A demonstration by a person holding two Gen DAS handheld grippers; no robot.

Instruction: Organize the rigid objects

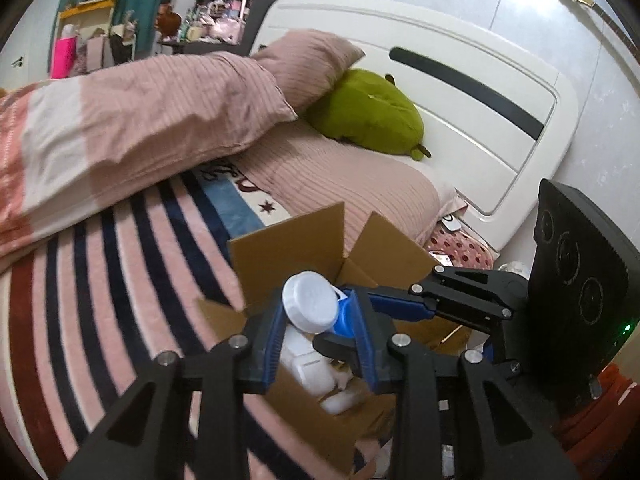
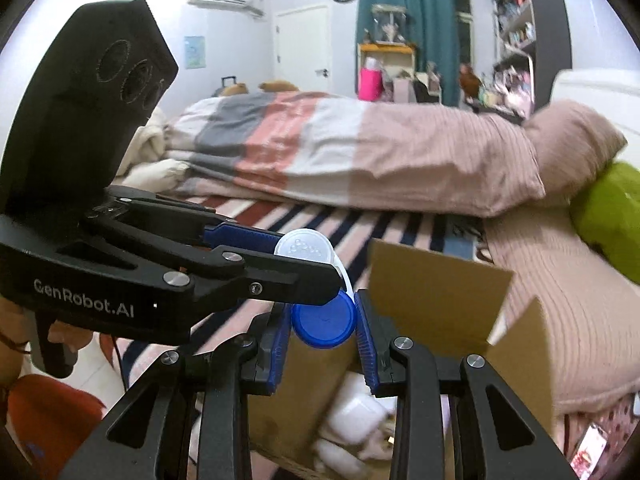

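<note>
Open brown cardboard box (image 1: 288, 248) sits on the striped pink-and-navy blanket (image 1: 120, 264). Small white plastic items (image 1: 308, 368) lie in the box. Behind the box: pink ribbed pillow (image 1: 344, 184), then green plush cushion (image 1: 368, 116) against white headboard (image 1: 460, 92).

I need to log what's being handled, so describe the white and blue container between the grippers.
The container looks like hard plastic: a round white lid joined by a thin white strap to a round blue part. The left gripper clamps the white lid; the right gripper clamps the blue part. It is held tilted above the open cardboard box on the bed.
</note>
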